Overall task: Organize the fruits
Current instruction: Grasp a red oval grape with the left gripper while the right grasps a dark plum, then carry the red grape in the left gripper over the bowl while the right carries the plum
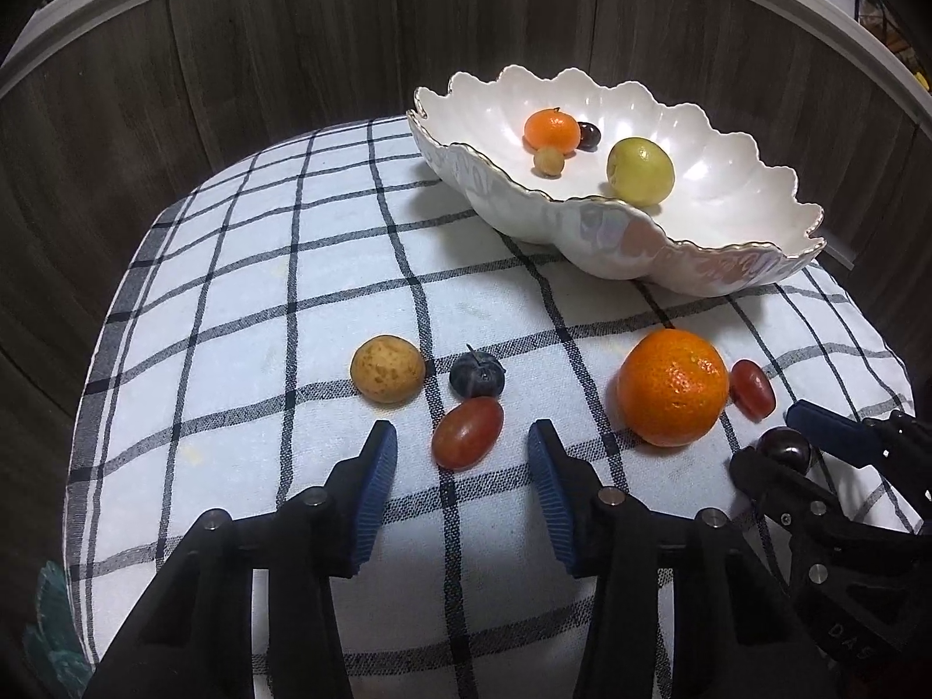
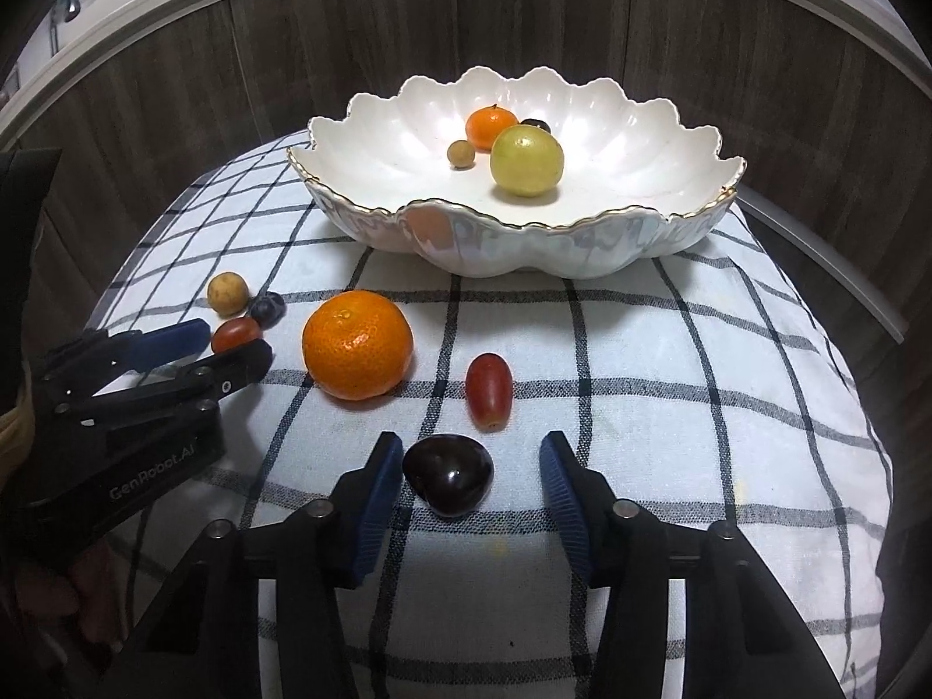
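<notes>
My left gripper (image 1: 463, 442) is open low over the checked cloth, with a red grape (image 1: 466, 434) between its fingertips and a gap on each side. Just beyond lie a tan round fruit (image 1: 387, 370) and a dark blue berry (image 1: 476, 374). My right gripper (image 2: 472, 454) is open around a dark glossy fruit (image 2: 448, 475); its left pad is close to the fruit and its right pad stands apart. A large mandarin (image 2: 356, 343) and a second red grape (image 2: 488, 390) lie ahead. The scalloped white bowl (image 2: 524, 250) holds a small mandarin (image 2: 489, 127), a yellow-green fruit (image 2: 526, 160) and two small fruits.
The checked cloth (image 1: 291, 303) covers a small rounded table that drops off on all sides. Dark wood panels stand close behind the bowl. The two grippers work side by side, the mandarin between them. A hand shows at the lower left of the right wrist view.
</notes>
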